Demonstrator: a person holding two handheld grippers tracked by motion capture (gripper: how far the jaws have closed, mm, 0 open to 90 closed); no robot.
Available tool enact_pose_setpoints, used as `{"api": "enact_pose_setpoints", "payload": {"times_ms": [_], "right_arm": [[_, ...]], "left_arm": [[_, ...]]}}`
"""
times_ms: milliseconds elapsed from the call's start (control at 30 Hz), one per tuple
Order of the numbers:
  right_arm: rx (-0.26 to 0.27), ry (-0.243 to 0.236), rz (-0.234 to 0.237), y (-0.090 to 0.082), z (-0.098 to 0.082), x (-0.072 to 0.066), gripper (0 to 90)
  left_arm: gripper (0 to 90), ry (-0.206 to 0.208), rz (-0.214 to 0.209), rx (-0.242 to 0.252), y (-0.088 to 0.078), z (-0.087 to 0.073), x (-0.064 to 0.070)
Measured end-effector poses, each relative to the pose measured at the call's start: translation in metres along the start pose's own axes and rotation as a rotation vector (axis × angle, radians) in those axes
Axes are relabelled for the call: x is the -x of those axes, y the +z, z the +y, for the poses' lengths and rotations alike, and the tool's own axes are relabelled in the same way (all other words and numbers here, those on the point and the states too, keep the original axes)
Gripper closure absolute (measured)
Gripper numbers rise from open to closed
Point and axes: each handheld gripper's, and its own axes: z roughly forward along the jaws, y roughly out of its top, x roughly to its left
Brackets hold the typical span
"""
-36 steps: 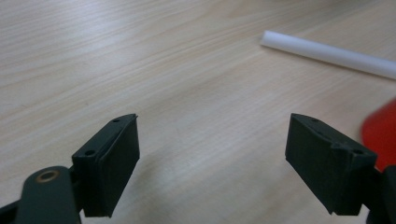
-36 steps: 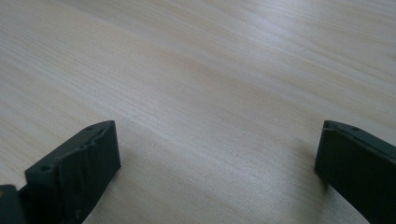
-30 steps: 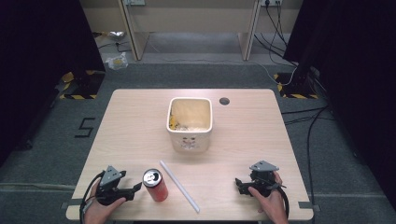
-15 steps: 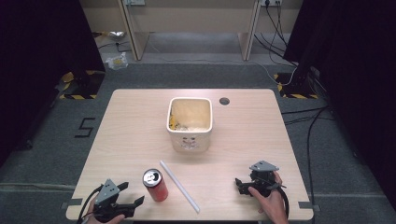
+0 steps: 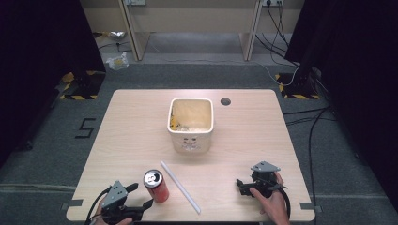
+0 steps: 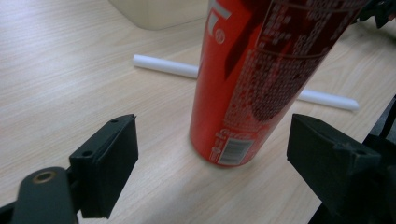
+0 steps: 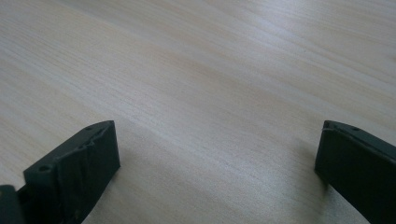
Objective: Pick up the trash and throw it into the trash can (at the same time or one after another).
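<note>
Your left gripper point(image 5: 139, 197) sits at the tabletop's front edge, jaws spread wide, gripping nothing. The red can point(image 5: 156, 186) stands upright just beyond them, untouched. The white straw point(image 5: 180, 186) lies right of it. Your right gripper point(image 5: 240, 184), near the front right corner, is also spread, empty.

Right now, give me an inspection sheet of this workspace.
Surface: light wooden table, round cable hole near far edge.
Job's things: upright red drink can, opened; not gripped.
Clutter: white plastic straw lying flat beside can; cream square tub with scraps inside.
Grippers: left gripper open, jaws flanking can; right gripper open over bare wood.
Cables: black leads on floor at right.
Surroundings: grey carpet, floor marking 5.
</note>
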Motion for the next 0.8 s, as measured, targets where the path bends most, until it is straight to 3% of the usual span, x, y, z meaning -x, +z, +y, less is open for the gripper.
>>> {"api": "enact_pose_setpoints", "payload": {"times_ms": [800], "right_arm": [[0.000, 0.000, 0.000, 0.000, 0.000, 0.000, 0.0]], "left_arm": [[18.1, 0.043, -0.039, 0.013, 0.024, 0.021, 0.015]]}}
